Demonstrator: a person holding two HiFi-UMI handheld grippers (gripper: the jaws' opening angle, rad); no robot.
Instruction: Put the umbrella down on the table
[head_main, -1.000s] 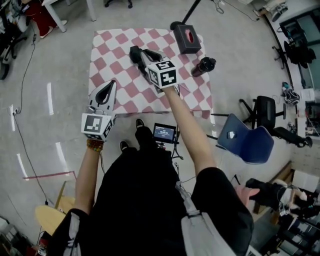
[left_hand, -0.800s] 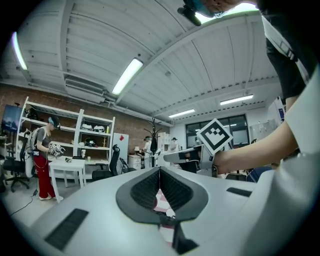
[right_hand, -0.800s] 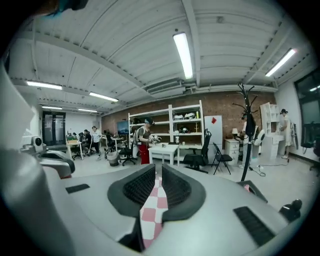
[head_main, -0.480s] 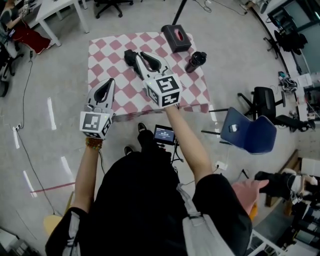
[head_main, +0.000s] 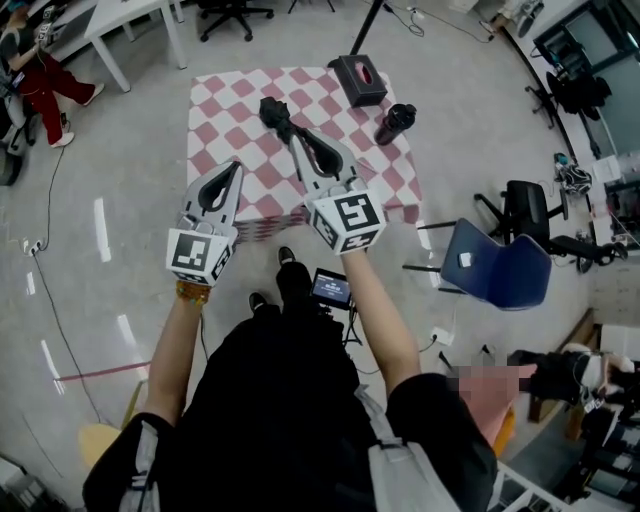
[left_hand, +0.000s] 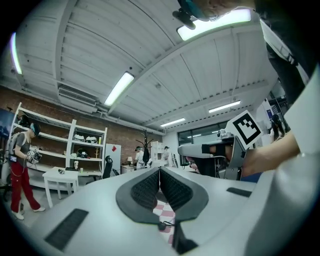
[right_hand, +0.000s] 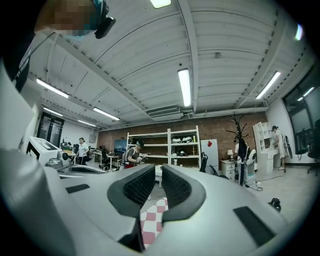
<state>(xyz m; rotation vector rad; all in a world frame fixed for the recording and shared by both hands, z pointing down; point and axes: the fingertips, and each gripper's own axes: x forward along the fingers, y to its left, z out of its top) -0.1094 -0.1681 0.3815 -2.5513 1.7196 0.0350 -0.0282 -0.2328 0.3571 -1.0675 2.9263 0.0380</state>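
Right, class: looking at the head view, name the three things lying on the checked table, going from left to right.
black folded umbrella → dark tissue box → black bottle

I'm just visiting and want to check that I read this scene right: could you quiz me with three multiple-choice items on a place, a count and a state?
1. Where is the umbrella? A floor; B checked table; C blue chair.
2. How many things are on the table? A one; B five; C three.
3. The umbrella is: A folded; B spread open; C hanging from a tool.
Answers: B, it lies on that table; C, umbrella, dark box and black bottle; A, a slim closed bundle.
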